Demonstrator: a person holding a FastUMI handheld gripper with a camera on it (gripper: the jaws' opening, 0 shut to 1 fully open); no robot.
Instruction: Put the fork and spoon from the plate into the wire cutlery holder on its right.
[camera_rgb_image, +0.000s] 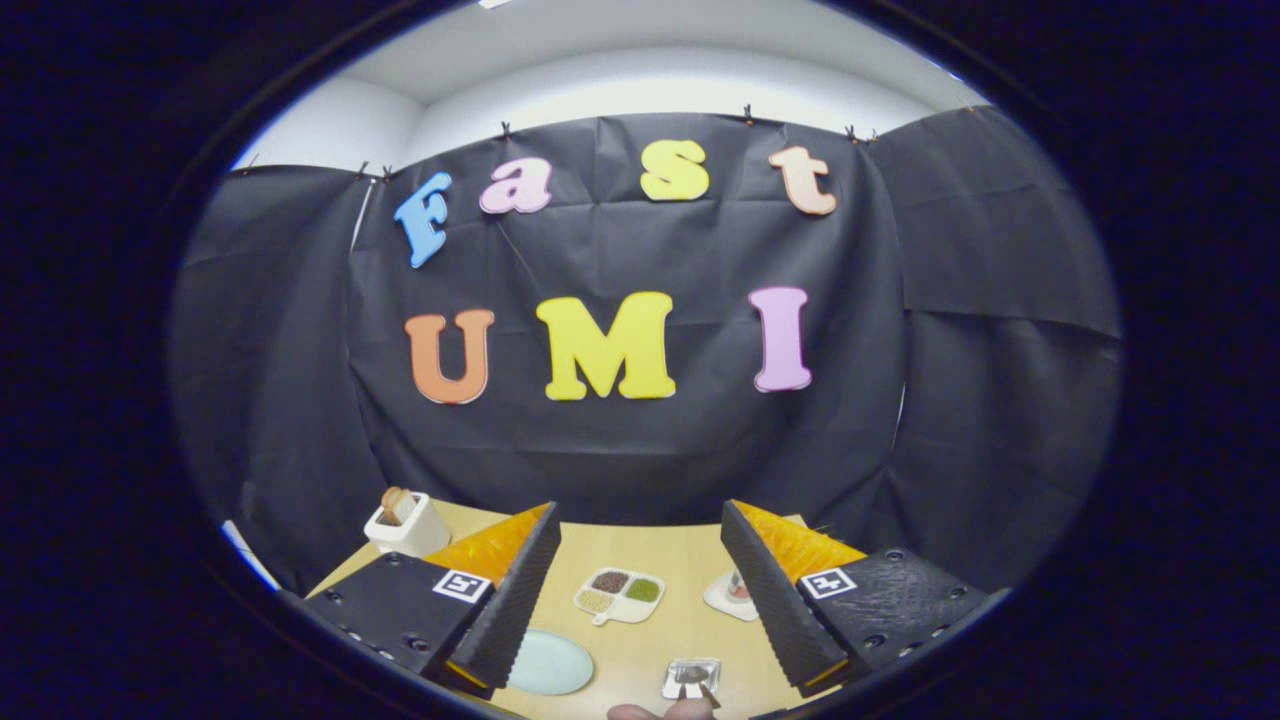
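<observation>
Cutlery holder (691, 678) sits low between the fingers, nearer the right one, w/ what looks like utensil handles already poking out of it. Pale plate (549, 662) is to its left, tucked by the left finger, looks bare tbh. Gripper (640, 590) is spread wide, holding nothing, up high over the wooden table (690, 610). Divided snack dish (620, 595) further back, toaster (406, 525) far left. Imo tilt down first and check the plate properly before grabbing anything; fingertip (650, 712) near the holder, so go slow.
</observation>
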